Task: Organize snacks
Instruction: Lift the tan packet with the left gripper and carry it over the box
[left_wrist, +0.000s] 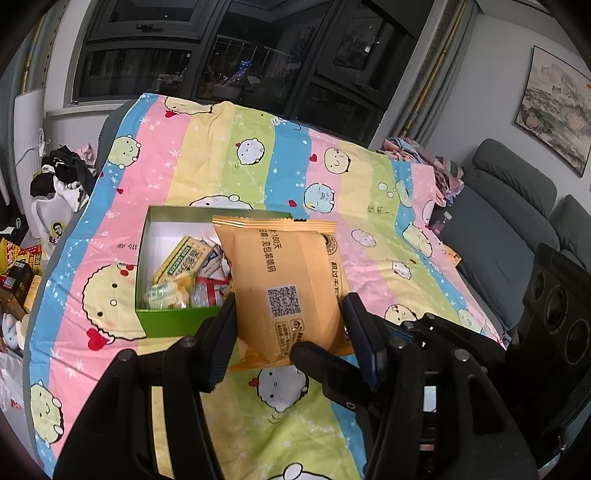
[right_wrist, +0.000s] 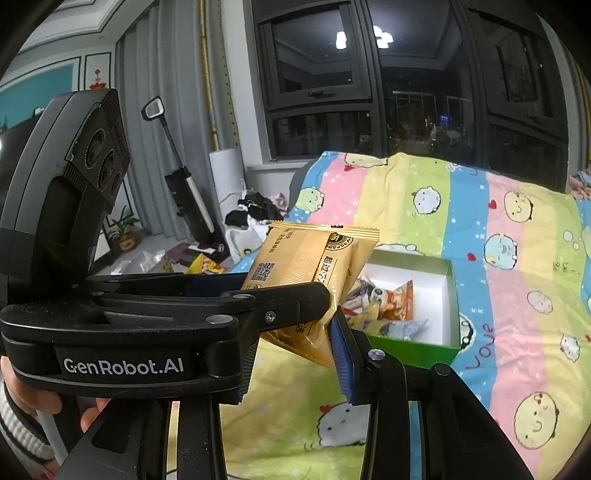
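Black tongs (right_wrist: 295, 354), blue ribbed pads (right_wrist: 341, 354)

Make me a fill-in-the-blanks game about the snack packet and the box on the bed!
1. Both claws, the left claw and the right claw, grip one ____ snack packet.
2. The box behind the packet is ____ on the outside.
3. Inside, the box already holds several ____.
4. The box sits on a striped ____ with cartoon faces.

Missing words: orange; green; snacks; blanket
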